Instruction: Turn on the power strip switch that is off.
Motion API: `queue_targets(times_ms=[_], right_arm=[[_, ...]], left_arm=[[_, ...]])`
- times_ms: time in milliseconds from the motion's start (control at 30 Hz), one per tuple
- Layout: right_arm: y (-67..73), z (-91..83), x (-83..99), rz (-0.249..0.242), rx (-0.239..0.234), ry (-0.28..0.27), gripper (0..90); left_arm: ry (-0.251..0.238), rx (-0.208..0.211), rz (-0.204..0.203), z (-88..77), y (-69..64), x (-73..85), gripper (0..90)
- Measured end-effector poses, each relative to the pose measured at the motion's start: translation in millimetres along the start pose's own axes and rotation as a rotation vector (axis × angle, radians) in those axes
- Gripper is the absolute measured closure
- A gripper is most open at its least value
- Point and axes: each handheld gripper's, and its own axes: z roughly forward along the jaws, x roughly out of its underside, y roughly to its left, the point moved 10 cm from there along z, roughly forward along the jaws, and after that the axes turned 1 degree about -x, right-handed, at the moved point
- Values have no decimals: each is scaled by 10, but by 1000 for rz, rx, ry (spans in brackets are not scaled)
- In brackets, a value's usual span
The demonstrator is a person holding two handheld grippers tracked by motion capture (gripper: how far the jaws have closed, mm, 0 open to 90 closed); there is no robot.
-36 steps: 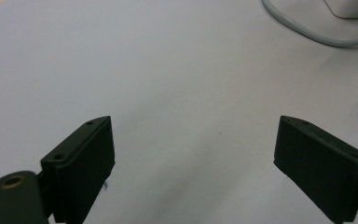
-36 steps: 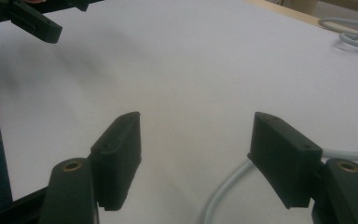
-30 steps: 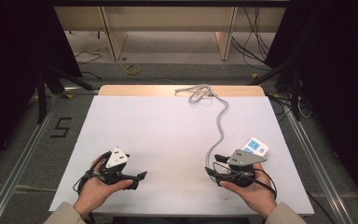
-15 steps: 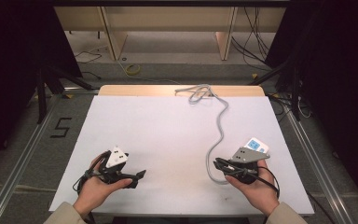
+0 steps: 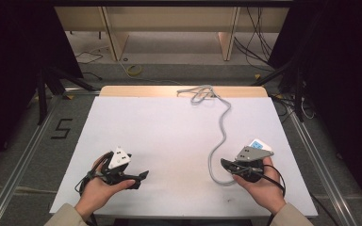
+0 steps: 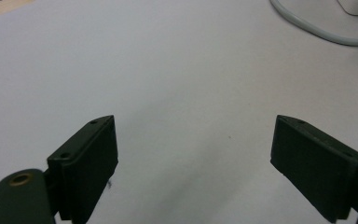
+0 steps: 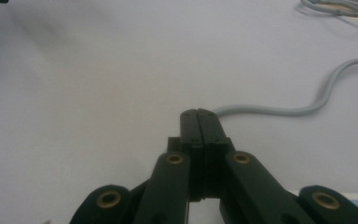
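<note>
White counter carries a grey cable running from the far edge to the near right. Right claw, just closed, is clenched on nothing, its tip beside the cable's near bend. Left claw rests released at near left.

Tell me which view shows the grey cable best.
The high view: the grey cable shows whole, from the table's far edge to the right gripper. The right gripper view shows a stretch beyond the shut jaws; the left gripper view shows one bend.
</note>
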Motion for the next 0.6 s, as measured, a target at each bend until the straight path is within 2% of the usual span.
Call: queue_targets(times_ms=[267, 600], right_arm=[[-19, -29, 27, 11, 5, 37, 900], [-64, -75, 41, 37, 11, 50, 900]], left_arm=[[-1, -7, -7, -6, 11, 1, 155], [2, -9, -8, 4, 20, 1, 156]])
